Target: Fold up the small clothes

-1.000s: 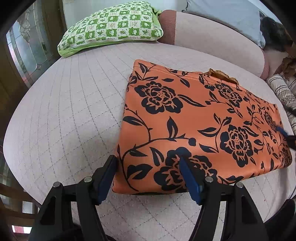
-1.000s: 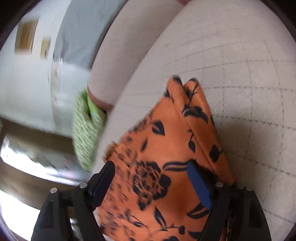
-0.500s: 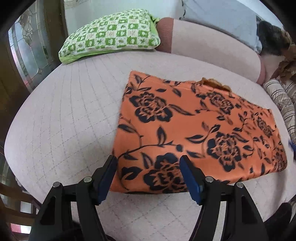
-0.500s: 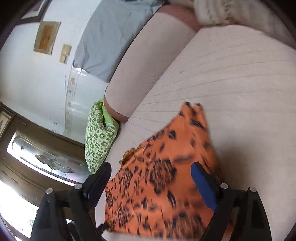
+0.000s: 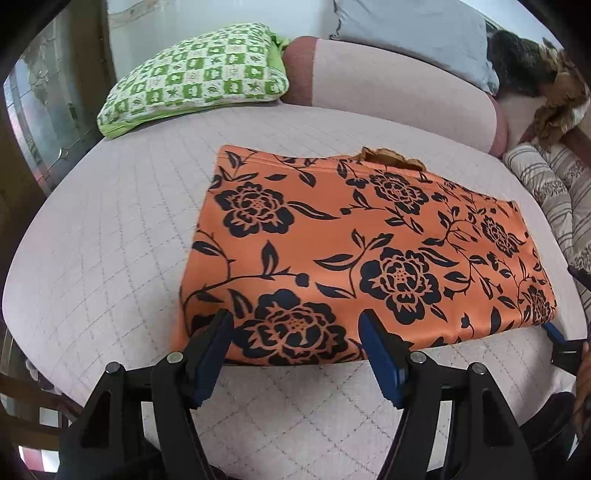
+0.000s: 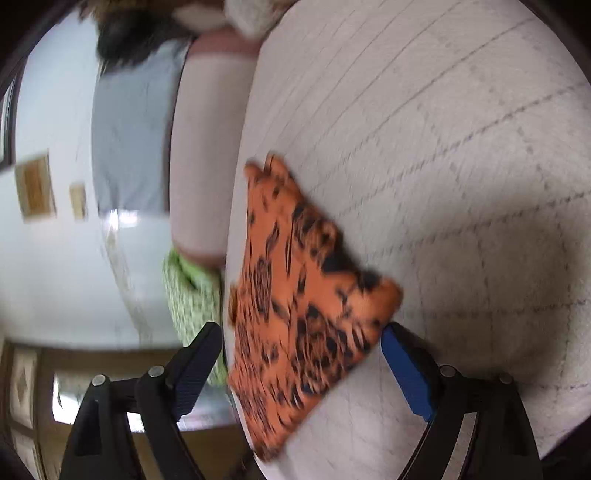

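An orange garment with black flowers (image 5: 351, 251) lies folded flat on the pale quilted cushion (image 5: 110, 236). My left gripper (image 5: 295, 350) is open, its blue pads just at the garment's near edge, holding nothing. The right gripper's blue fingertip (image 5: 554, 334) shows at the garment's right corner. In the blurred, tilted right wrist view the garment (image 6: 303, 302) lies ahead of my right gripper (image 6: 299, 365), which is open and empty, close to the cloth's near corner.
A green checked pillow (image 5: 199, 70) lies at the far left. A pink bolster (image 5: 399, 85) and a grey cushion (image 5: 410, 26) stand behind. Striped fabric (image 5: 546, 192) lies at the right edge. A wooden door with glass (image 5: 40, 96) is at left.
Both grippers have drawn back from the garment. The right gripper has come off the cloth's right corner and its view has rolled. The garment stays flat.
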A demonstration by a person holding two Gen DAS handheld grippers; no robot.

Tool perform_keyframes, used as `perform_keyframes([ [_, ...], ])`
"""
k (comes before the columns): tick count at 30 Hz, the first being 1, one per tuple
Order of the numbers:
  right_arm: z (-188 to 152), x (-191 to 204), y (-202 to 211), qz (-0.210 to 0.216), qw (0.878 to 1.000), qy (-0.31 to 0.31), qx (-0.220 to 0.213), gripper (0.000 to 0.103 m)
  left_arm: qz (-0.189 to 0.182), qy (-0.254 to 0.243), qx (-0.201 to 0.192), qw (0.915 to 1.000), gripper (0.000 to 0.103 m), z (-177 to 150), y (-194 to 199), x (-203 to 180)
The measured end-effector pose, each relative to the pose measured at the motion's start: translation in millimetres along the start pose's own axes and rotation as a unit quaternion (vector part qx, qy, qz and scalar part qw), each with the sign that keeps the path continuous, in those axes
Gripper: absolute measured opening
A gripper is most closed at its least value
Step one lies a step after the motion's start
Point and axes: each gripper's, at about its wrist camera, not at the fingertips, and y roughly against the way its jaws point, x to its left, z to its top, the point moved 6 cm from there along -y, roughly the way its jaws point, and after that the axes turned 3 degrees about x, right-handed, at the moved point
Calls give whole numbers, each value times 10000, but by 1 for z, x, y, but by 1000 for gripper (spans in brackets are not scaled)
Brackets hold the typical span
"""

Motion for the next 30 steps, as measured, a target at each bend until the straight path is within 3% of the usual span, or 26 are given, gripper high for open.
perform_keyframes([
  [2,1,-7,-7,-321,9994,-101,14,52,56,-36,18,10000,71,-1,-2,0],
  [3,0,-11,-13,-422,9989,-159,129,20,89,-86,55,9999,71,-1,-4,-1],
  [4,0,-11,-17,-521,9985,-54,166,14,101,-127,70,9998,71,0,-6,-2],
  [6,-4,4,-10,-700,9961,531,16,11,136,-237,74,9996,71,1,-7,-5],
  [9,-14,38,6,-1033,9815,1582,-312,11,205,-311,-43,9993,71,8,-7,-7],
  [11,-13,22,-9,-1544,9726,1737,-45,15,196,-325,-8,9993,71,12,-14,-10],
  [12,-14,12,-18,-1632,9734,1593,215,24,203,-326,80,9992,71,15,-21,-13],
  [14,-14,10,-13,-1243,9810,1453,338,28,205,-373,110,9990,71,20,-27,-15],
  [16,-7,23,10,-1227,9777,1705,20,53,243,-417,-4,9988,71,28,-30,-16],
  [18,6,41,24,-1063,9743,1964,-305,66,194,-402,-79,9990,71,38,-37,-17],
  [19,15,55,21,-1008,9715,2122,-302,71,191,-362,-57,9991,71,41,-41,-17],
  [21,33,74,-5,-909,9679,2339,147,72,122,-245,92,9996,71,45,-54,-18],
  [22,41,79,-17,-922,9657,2408,307,72,77,-204,133,9997,71,45,-59,-18],
  [26,77,83,-83,-1633,9409,2836,872,72,66,-177,219,9996,76,41,-75,-22],
  [27,82,74,-104,-1811,9369,2757,1155,64,59,-168,164,9997,77,41,-76,-22],
  [28,86,69,-111,-1893,9355,2729,1208,37,46,-165,166,9997,77,41,-76,-22],
  [30,82,79,-118,-1907,9290,2926,1224,16,5,-175,155,9997,77,41,-77,-21],
])
